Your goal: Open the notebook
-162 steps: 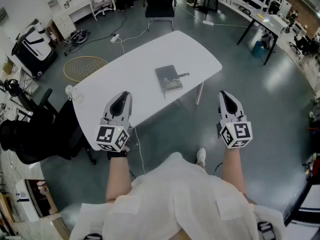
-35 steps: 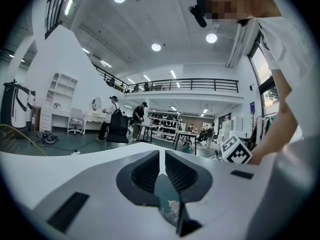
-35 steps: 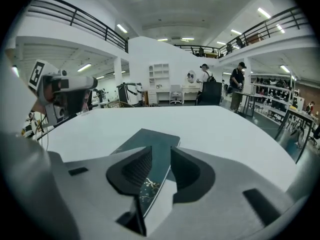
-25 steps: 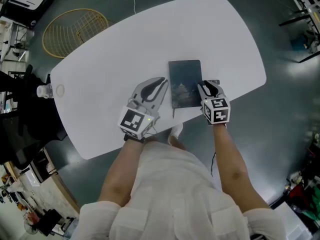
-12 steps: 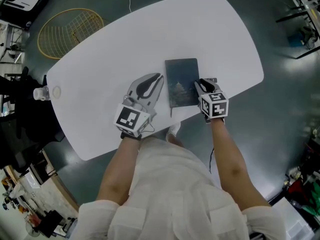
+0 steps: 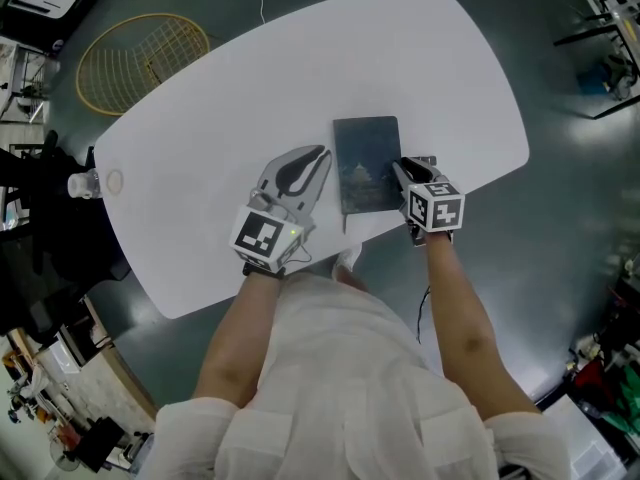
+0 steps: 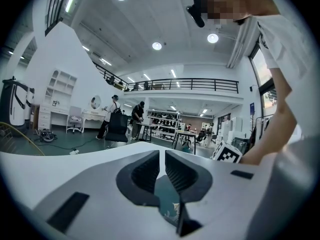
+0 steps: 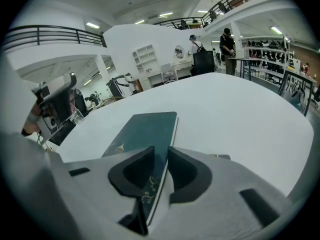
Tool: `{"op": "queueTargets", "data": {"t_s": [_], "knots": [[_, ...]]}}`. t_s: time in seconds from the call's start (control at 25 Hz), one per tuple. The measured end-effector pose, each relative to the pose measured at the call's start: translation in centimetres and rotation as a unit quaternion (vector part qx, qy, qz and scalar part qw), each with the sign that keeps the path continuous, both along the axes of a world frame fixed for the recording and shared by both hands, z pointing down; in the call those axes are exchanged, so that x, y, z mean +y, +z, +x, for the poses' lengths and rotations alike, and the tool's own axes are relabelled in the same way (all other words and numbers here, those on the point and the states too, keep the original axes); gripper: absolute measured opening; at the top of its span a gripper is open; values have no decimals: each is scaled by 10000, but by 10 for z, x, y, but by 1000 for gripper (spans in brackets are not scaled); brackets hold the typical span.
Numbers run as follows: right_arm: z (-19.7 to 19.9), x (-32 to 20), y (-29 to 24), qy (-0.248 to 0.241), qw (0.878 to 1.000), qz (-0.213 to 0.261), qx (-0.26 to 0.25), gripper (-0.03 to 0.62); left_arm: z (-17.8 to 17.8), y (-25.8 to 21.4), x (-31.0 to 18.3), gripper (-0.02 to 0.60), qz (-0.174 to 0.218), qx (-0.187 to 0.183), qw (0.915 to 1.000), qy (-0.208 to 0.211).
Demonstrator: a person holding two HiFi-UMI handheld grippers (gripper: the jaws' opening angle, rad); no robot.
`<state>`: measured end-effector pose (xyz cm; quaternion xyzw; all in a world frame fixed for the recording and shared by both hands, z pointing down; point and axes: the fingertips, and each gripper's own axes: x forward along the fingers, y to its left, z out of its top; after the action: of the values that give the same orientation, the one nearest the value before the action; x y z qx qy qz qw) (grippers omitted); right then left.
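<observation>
The notebook [image 6: 368,163] lies shut and flat on the white tabletop [image 6: 250,88], close to the edge nearest the person, with its long axis running straight away from that edge. It sits between the 2 tools, so the coming move seems to turn on its right long edge, the side where the cover looks free to lift. The right tool [image 6: 405,171] is the nearer 1. It points steeply down at that edge near the front right corner, and the cover's lip runs up through the gap between its jaws. Those jaws are closing on the lip but do not look clamped on it yet, since a little space still shows beside the edge. The left tool [image 6: 318,156] lies almost level just beside the notebook's left long edge. Its jaws are drawn together to a thin slit and grip nothing, though dark green cover shows low down behind them. The head view gives the layout, with both tools flanking the book and the book square to the tabletop's near edge, but it hides the right jaws under the marker cube. The right gripper view alone shows the pale page edge under the cover and how it threads the jaws. The left gripper view shows mostly the room beyond.
</observation>
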<state>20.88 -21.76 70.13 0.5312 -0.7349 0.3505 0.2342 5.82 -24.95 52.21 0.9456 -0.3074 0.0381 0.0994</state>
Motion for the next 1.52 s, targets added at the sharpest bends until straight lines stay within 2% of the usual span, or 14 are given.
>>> {"op": "queueTargets", "data": {"t_s": [0.48,1.0,1.52], "knots": [[1,-1,-18,53,9998,26,199,71,-12,-9,1,34,33,-24,9999,-160],[-14,0,-75,-85,9978,602,274,48,-31,-35,5,34,169,2,9990,-408],[-56,-4,-126,-562,9920,1123,84,49,-62,-56,9,35,260,-47,9970,-731]]}}
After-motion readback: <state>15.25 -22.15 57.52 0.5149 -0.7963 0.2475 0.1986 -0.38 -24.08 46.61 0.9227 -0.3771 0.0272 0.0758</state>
